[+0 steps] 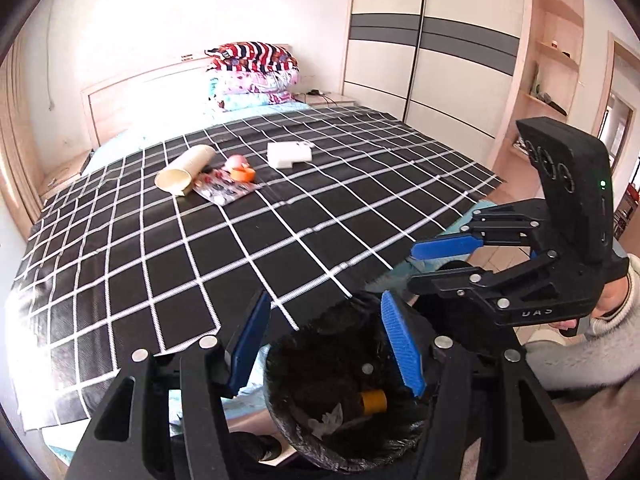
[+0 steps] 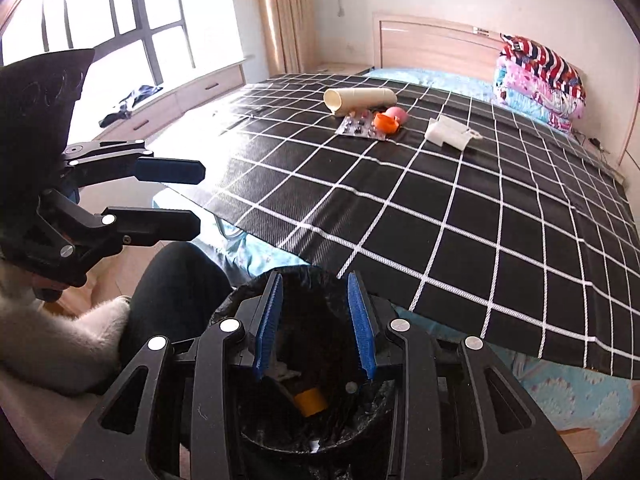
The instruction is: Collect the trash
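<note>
- Bin (image 1: 348,432) at 6 o'clock in both wrist views, on the floor against the bed's (image 2: 440,216) near edge.
- In the bin: a small roll (image 1: 374,401) and a crumpled scrap (image 1: 328,420) beside it.
- Left gripper (image 1: 324,344) and right gripper (image 2: 316,324) both hang over the bin mouth, side by side; nothing between either pair of fingers.
- Trash cluster on the bed, 11 o'clock in the left view: tube (image 1: 186,168) leftmost, blister pack (image 1: 224,190) before it, cup (image 1: 242,174) touching a ball (image 1: 236,160) just right.
- Packet (image 1: 289,153) apart, right of the cluster.
- Folded quilts (image 1: 252,76) at the headboard (image 2: 436,40), behind everything.
- Wardrobe (image 1: 432,40) at 1 o'clock, beyond the bed.
</note>
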